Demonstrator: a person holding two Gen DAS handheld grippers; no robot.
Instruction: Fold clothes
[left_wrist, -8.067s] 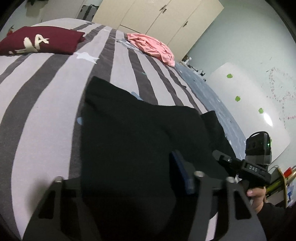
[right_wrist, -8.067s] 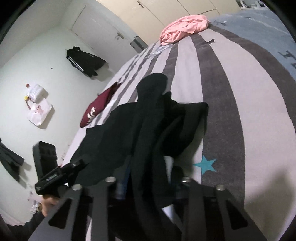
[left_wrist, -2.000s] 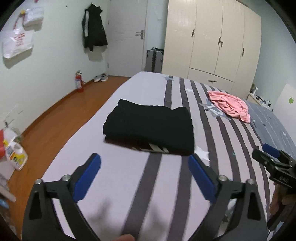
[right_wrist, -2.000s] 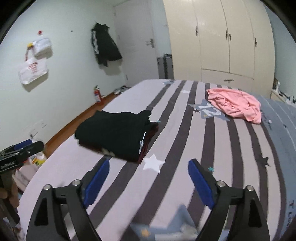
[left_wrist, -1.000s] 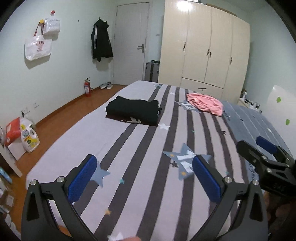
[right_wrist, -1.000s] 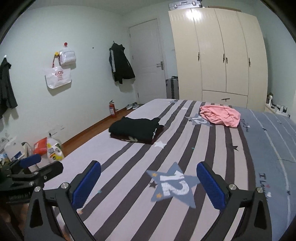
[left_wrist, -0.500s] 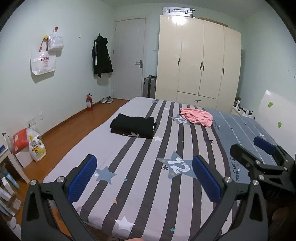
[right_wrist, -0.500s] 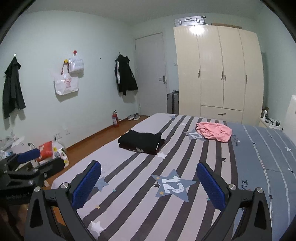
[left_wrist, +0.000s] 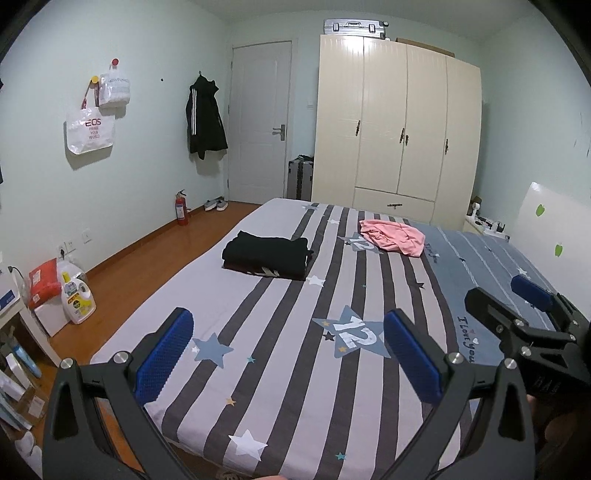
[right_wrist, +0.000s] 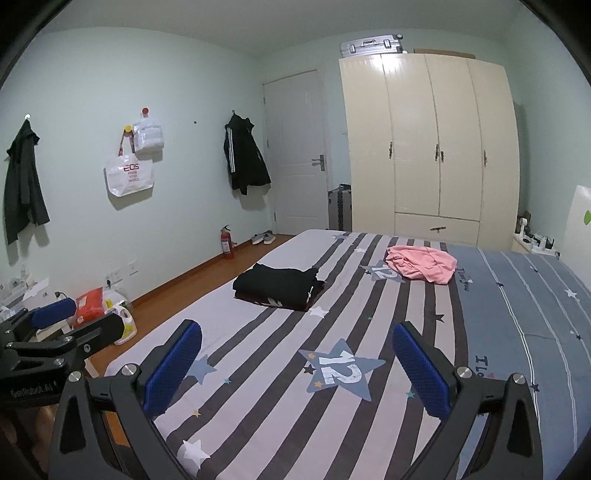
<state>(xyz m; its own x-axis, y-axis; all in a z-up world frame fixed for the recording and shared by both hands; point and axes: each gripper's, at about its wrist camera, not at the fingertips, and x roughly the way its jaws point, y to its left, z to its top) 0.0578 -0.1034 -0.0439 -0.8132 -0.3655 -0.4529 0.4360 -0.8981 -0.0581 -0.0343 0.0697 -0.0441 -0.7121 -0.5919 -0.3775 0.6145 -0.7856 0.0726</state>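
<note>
Left wrist: flat folded black garment (left_wrist: 266, 256), crumpled pink cloth (left_wrist: 392, 236), both jaws apart

Matt cloth bedsheet (left_wrist: 280, 354); glossy wooden floor (left_wrist: 147, 266); textured blue pads (left_wrist: 164, 354) on matt black tool (left_wrist: 288, 358).

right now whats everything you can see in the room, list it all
bed: 1, grey striped cover with stars, blue part on right, room centre
folded clothes: 1 stack, black on top, bed's left side
pink garment: 1, unfolded, far end of bed
wardrobe: 1, cream, back wall
suitcase: 1, silver, on top of wardrobe
door: 1, white, shut
jacket: 1, black with white stripes, hung by door
tote bag: 1, white, left wall
fire extinguisher: 1, red, floor by wall
detergent bottle: 1, white, floor left
left hand-held gripper: black, blue pads, open
right hand-held gripper: same, open
</note>
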